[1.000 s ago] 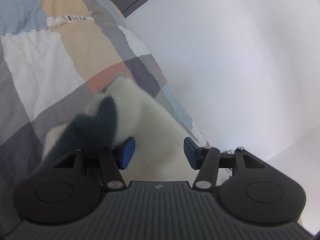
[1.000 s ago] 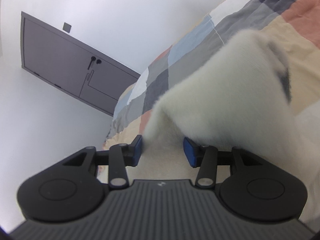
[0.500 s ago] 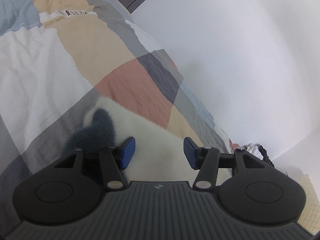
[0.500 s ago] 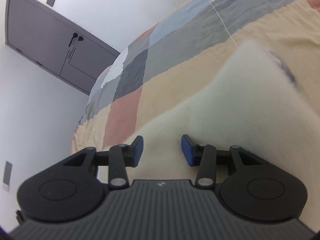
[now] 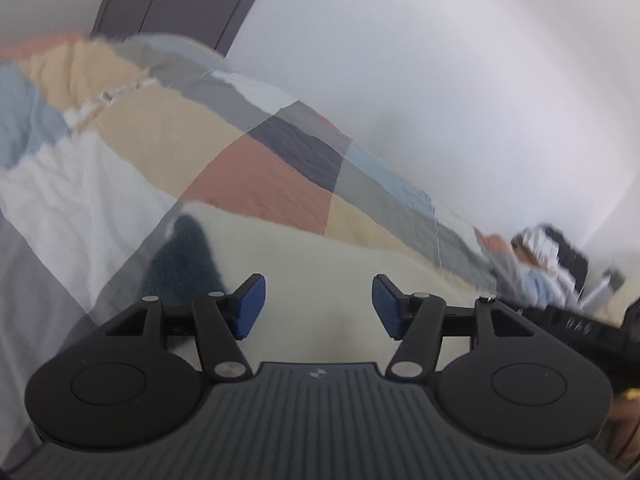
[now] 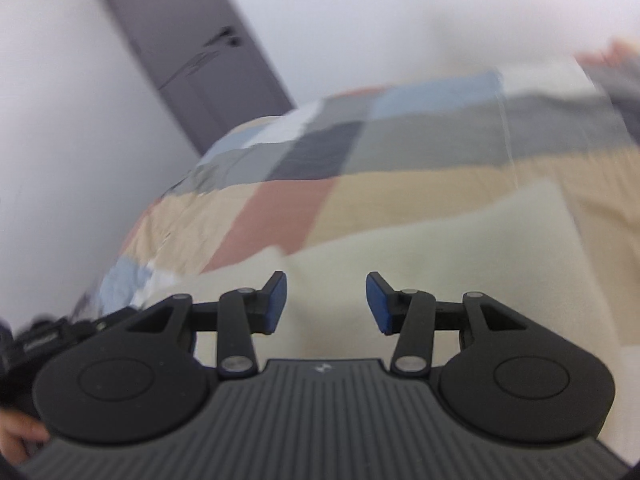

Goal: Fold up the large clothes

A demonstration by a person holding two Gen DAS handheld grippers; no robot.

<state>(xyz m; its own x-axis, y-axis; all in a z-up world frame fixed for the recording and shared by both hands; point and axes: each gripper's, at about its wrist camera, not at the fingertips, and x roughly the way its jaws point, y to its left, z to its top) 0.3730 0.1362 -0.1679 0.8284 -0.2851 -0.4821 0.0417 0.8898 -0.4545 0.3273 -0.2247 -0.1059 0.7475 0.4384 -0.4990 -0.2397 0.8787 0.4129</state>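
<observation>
A cream fleece garment point(image 5: 320, 256) with a dark blue patch point(image 5: 184, 260) lies flat on a patchwork bedcover point(image 5: 140, 140). My left gripper point(image 5: 318, 304) hovers low over it. Its jaws are opening and the fleece lies under and between the blue pads without being pinched. In the right wrist view the same garment point(image 6: 440, 248) spreads across the bedcover point(image 6: 360, 148). My right gripper point(image 6: 326, 304) is over its near edge. Its jaws are opening too, and the pads stand apart from the cloth.
A white wall runs behind the bed, with a grey door point(image 6: 192, 52) at the far end. Blurred clutter point(image 5: 548, 256) sits past the bed's corner. The other gripper's black body point(image 5: 580, 324) shows at the right edge. A hand point(image 6: 16, 436) shows at the lower left.
Both grippers have rolled and drawn back. The fleece, held up a second ago, now lies flat on the bedcover. The left jaws stand wider apart.
</observation>
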